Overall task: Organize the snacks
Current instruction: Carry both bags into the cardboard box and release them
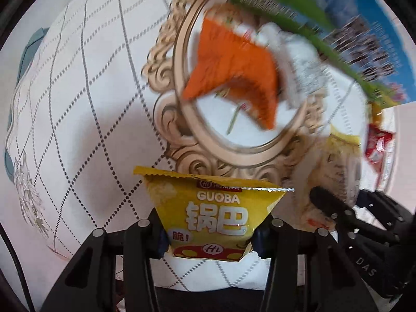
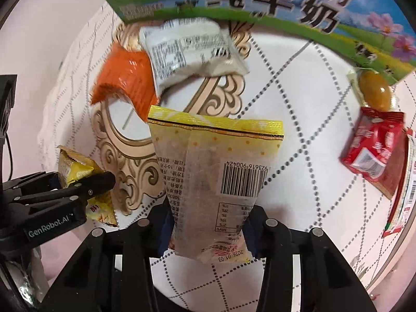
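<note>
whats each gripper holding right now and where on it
The left gripper is shut on the lower end of a yellow Guoba packet. The right gripper is shut on the lower end of a pale yellow barcoded packet.

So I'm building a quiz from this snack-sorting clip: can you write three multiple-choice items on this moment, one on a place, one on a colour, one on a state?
1. Where does the orange packet lie?
A. Beside the white packet, near the milk carton
B. On the red packet
C. Between the right tongs

2. What colour is the GUOBA packet held in the left tongs?
A. Green
B. Yellow
C. Blue

3. How do the right tongs stand?
A. Wide open, nothing in them
B. Shut on the barcode packet
C. Out of view

Answers: 1 A, the orange and white packets touch below the carton; 2 B, its printed face is yellow; 3 B, the fingers pinch the packet's lower end.
</note>
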Action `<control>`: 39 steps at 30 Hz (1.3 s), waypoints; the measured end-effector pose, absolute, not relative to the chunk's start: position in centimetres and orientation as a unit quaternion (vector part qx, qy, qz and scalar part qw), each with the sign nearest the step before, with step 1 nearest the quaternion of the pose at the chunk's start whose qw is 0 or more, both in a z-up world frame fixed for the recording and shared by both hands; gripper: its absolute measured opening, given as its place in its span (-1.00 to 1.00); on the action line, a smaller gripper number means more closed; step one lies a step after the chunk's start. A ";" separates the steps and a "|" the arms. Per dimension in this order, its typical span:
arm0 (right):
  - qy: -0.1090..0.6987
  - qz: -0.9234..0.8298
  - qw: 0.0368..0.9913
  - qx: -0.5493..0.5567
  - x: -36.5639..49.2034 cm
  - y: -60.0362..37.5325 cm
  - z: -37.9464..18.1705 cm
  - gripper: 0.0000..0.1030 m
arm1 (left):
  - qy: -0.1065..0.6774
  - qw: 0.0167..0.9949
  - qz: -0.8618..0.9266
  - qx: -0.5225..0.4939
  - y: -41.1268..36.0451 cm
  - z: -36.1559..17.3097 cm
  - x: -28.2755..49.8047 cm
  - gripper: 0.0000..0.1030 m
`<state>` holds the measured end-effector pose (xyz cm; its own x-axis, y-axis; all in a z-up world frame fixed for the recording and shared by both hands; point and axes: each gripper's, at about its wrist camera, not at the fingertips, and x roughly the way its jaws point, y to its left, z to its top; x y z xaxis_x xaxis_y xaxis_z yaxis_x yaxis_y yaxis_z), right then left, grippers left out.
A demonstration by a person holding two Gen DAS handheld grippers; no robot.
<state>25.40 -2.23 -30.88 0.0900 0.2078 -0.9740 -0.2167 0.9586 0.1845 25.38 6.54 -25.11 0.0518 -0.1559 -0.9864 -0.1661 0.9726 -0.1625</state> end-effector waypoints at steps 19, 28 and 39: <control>0.520 0.126 0.843 0.063 35.4 -16.3 -7.6 -0.08 | 0.599 0.789 -0.116 -0.076 -1.1 -7.2 42.0 -0.12; 0.574 0.072 0.814 0.048 43.5 -20.1 -10.8 -0.08 | 0.662 0.742 -0.092 -0.050 -2.4 -13.2 51.2 -0.12; 0.634 0.056 0.770 0.050 47.4 -20.8 -16.6 0.70 | 0.704 0.700 -0.106 -0.060 -4.3 -18.4 52.7 0.69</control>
<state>47.39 -20.84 -16.62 0.1911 0.1490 -0.9702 -0.0230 0.9888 0.1473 52.72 -4.27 -18.41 -0.0136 -0.2330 -0.9724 0.0650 0.9702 -0.2334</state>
